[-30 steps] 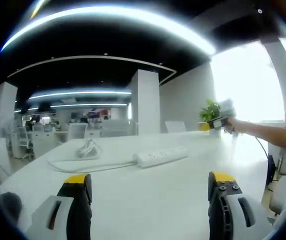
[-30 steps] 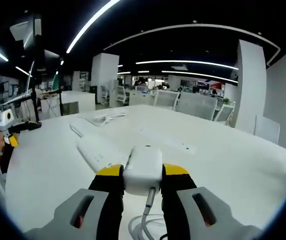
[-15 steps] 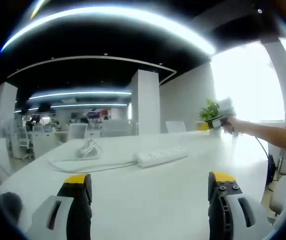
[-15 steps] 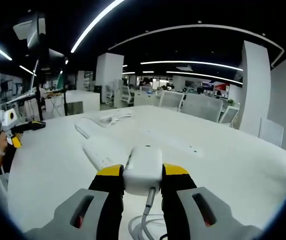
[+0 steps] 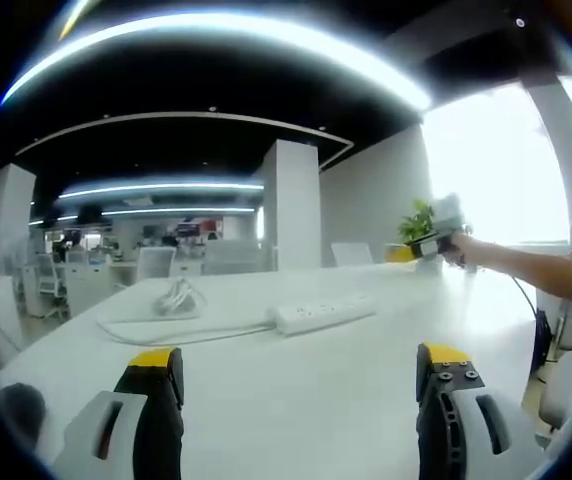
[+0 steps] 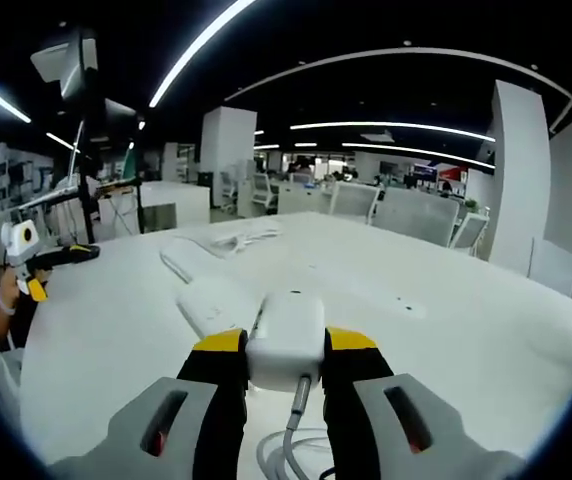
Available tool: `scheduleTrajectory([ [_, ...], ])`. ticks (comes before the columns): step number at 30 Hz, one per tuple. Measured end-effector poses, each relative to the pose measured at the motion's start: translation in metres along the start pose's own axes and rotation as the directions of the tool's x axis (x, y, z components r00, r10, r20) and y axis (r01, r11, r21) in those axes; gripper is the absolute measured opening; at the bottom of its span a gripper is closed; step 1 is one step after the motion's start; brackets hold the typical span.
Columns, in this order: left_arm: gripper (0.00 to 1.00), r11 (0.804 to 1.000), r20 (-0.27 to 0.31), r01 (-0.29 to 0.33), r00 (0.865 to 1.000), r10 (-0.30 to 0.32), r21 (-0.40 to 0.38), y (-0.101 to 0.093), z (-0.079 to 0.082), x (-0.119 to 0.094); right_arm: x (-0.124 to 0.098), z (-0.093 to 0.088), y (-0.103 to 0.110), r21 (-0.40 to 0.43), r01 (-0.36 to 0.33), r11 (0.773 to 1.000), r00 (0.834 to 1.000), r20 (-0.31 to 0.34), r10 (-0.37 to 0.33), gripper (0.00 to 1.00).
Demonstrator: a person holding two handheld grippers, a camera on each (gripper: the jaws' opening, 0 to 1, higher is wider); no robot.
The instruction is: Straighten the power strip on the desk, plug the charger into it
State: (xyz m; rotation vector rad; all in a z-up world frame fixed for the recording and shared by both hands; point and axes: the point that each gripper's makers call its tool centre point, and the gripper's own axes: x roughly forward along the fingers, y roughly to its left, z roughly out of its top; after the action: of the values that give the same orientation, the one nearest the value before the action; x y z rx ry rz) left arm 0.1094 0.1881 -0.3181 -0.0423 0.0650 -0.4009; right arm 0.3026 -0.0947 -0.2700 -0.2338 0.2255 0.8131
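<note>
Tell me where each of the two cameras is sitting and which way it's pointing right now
Left gripper view: rides on the open left gripper, low above the desk, facing the power strip; the person's arm reaches in at right, holding the right gripper.
Right gripper view: rides on the right gripper, shut on the charger, looking along the power strip; the left gripper sits at left.
Shared: the desk, the power strip and its coiled cable.

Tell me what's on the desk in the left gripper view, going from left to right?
Coiled white cable → power strip → potted plant → right gripper, held up in a hand.
</note>
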Motion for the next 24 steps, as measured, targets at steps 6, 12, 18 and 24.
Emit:
scheduleTrajectory([
  [6, 0.99, 1.000, 0.001, -0.002, 1.000, 0.002, -0.001, 0.001, 0.000, -0.001, 0.003, 0.000, 0.005, -0.005, -0.008, 1.000, 1.000, -0.009, 0.008, 0.27],
  [12, 0.99, 1.000, 0.005, -0.002, 1.000, 0.002, -0.006, 0.001, 0.000, -0.002, 0.007, -0.001, 0.011, -0.017, -0.014, 1.000, 1.000, -0.028, 0.014, 0.27],
  [18, 0.99, 1.000, 0.004, -0.003, 1.000, 0.003, -0.004, 0.001, 0.000, -0.003, 0.012, -0.003, 0.016, -0.027, -0.025, 0.999, 0.999, -0.044, 0.024, 0.27],
  [24, 0.99, 1.000, 0.004, -0.002, 1.000, 0.002, -0.006, 0.001, -0.001, -0.003, 0.017, -0.003, 0.019, -0.036, -0.029, 0.999, 0.998, -0.060, 0.027, 0.27],
])
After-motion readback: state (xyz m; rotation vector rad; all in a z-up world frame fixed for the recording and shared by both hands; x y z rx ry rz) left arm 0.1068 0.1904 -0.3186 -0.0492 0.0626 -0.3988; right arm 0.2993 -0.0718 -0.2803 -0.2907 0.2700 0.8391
